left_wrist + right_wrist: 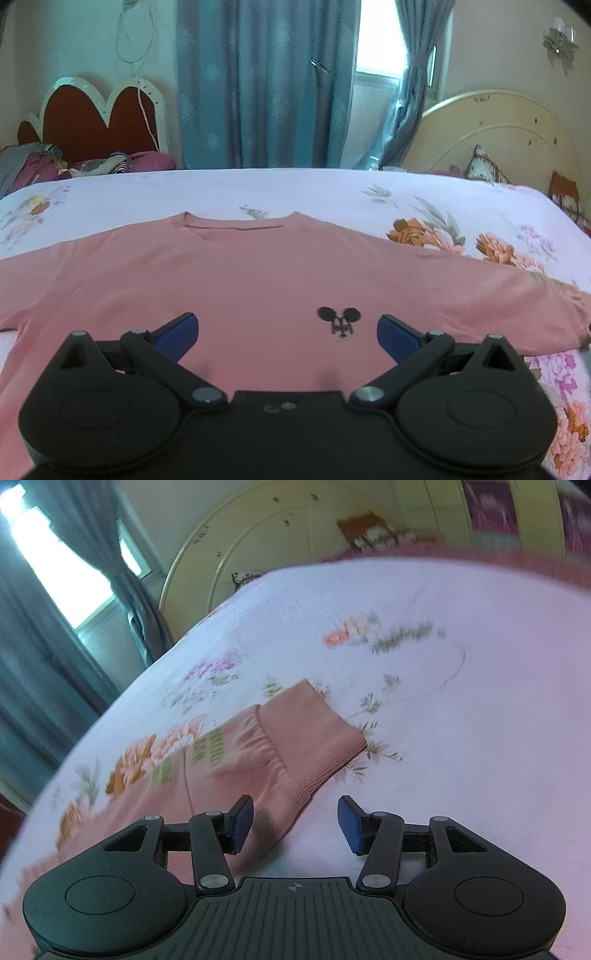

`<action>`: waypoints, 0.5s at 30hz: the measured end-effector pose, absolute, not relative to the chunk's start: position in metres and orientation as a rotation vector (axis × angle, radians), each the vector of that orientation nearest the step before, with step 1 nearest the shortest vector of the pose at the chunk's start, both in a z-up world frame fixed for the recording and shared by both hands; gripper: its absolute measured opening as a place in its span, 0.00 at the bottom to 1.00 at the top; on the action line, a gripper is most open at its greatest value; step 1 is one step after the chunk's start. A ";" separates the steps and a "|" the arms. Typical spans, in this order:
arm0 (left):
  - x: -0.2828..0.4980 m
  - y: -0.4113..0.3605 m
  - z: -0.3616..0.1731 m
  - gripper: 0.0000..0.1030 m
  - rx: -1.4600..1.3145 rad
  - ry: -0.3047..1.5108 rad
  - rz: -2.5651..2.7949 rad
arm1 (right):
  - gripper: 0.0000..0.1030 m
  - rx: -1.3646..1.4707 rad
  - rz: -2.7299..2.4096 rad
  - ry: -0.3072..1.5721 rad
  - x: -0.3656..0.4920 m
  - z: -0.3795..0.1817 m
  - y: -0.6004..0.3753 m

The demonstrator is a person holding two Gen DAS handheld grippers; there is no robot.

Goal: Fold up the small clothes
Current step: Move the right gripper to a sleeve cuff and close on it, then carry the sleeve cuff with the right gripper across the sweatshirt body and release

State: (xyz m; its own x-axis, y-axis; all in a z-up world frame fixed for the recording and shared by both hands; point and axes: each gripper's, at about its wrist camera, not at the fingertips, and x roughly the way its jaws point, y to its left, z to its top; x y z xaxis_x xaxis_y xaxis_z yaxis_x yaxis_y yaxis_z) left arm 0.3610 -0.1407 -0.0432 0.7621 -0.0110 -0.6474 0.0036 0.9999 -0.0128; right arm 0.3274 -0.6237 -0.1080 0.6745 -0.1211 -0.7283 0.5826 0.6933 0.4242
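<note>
Red headboard [99,122]: scalloped, padded, with a white rim, at the far left behind a heap of bedding.
Curtains [258,81]: blue-grey drapes with a faint woven diamond pattern, beside the bright window.
Left gripper [287,332]: black plastic, blue pads [177,334] spread wide, released, holding nothing; it hovers over the shirt's chest.
Pink shirt [258,269]: soft smooth knit, lying flat on the bed, ribbed neckline at the far edge, sleeves out to both sides.
Logo [339,320]: small dark mouse-head embroidery on the chest, between the left gripper's fingers in view.
Bedsheet [332,192]: white, fine waffle weave, printed with orange and purple flowers.
Cream headboard [509,140]: rounded arch, far right.
Sleeve cuff [314,734]: ribbed band with gathered cloth behind it, flat on the sheet, just ahead of the right gripper.
Right gripper [295,825]: blue pads apart, released, empty; the sleeve's edge lies by its left finger.
</note>
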 end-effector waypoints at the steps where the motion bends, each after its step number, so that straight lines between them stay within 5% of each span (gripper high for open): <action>1: 0.363 -0.144 -0.043 1.00 -0.006 0.709 -0.009 | 0.50 0.710 -0.426 0.721 0.330 -0.111 -0.626; 3: 0.366 -0.151 -0.044 1.00 -0.001 0.721 -0.018 | 0.50 0.729 -0.399 0.708 0.334 -0.113 -0.633; 6: 0.371 -0.158 -0.042 1.00 0.009 0.734 -0.026 | 0.07 0.747 -0.366 0.744 0.342 -0.116 -0.638; 10: 0.372 -0.157 -0.037 1.00 0.034 0.707 -0.008 | 0.07 0.619 -0.347 0.646 0.337 -0.086 -0.633; 15: 0.378 -0.141 -0.052 0.99 0.064 0.831 -0.024 | 0.07 0.588 -0.459 0.780 0.360 -0.101 -0.640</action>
